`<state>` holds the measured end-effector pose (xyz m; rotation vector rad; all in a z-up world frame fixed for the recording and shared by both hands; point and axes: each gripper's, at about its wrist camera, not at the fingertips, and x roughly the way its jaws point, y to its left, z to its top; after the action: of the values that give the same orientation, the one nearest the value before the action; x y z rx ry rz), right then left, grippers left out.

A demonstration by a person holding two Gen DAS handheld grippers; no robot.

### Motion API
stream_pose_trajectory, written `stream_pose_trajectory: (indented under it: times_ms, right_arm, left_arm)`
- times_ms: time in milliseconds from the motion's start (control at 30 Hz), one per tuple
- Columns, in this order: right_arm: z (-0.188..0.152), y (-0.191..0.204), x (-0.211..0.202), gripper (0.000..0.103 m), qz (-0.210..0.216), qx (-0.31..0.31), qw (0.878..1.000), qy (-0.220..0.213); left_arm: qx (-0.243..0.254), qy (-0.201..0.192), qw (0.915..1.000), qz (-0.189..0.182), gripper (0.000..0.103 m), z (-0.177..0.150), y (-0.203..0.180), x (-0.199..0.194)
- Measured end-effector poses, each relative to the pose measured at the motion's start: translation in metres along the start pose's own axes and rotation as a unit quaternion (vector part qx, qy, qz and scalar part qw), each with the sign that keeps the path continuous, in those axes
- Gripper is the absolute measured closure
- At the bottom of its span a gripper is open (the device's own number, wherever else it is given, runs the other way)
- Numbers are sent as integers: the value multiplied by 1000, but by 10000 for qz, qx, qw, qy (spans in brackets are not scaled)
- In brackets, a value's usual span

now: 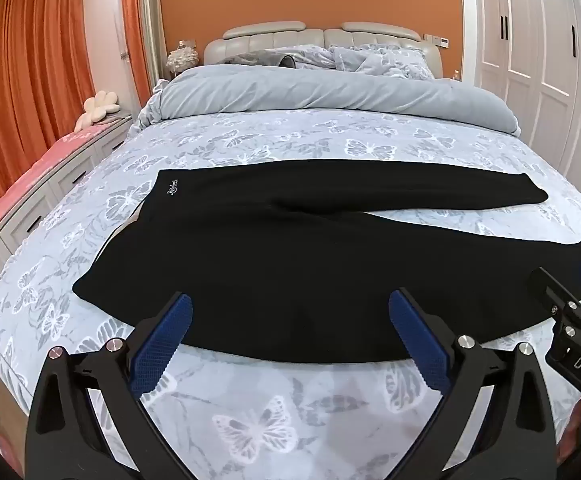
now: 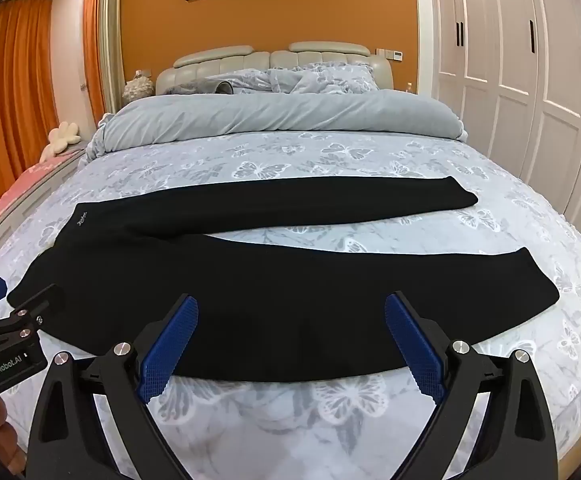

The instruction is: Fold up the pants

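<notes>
Black pants lie flat across the bed, waistband at the left with a small white logo, both legs stretched to the right and slightly apart. They also show in the right wrist view. My left gripper is open and empty, hovering over the near edge of the pants by the hip. My right gripper is open and empty over the near leg's front edge. The right gripper shows at the right edge of the left wrist view; the left gripper shows at the left edge of the right wrist view.
The bed has a grey butterfly-print sheet. A rolled grey duvet and pillows lie by the headboard. White wardrobes stand right, orange curtains and a low drawer unit left.
</notes>
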<state>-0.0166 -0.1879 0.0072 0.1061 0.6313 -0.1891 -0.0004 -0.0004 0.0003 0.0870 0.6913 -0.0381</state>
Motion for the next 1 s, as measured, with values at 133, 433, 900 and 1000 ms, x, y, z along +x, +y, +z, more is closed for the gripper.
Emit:
stream_pose_trajectory:
  times_ms: [133, 433, 900, 1000]
  right_arm:
    - [0, 1, 1, 10, 29, 21, 10000, 52]
    - [-2, 0, 2, 10, -4, 9, 10000, 24]
    - [-1, 0, 2, 10, 0, 0, 10000, 25]
    - [-1, -1, 3, 10, -4, 4, 10000, 31]
  left_arm:
    - [14, 3, 10000, -60, 6, 1, 0, 0]
    - [70, -1, 10000, -13, 6, 0, 4, 3]
    - [70, -29, 10000, 63, 6, 1, -3, 1]
    - [74, -30, 9999, 61, 6, 2, -2, 1]
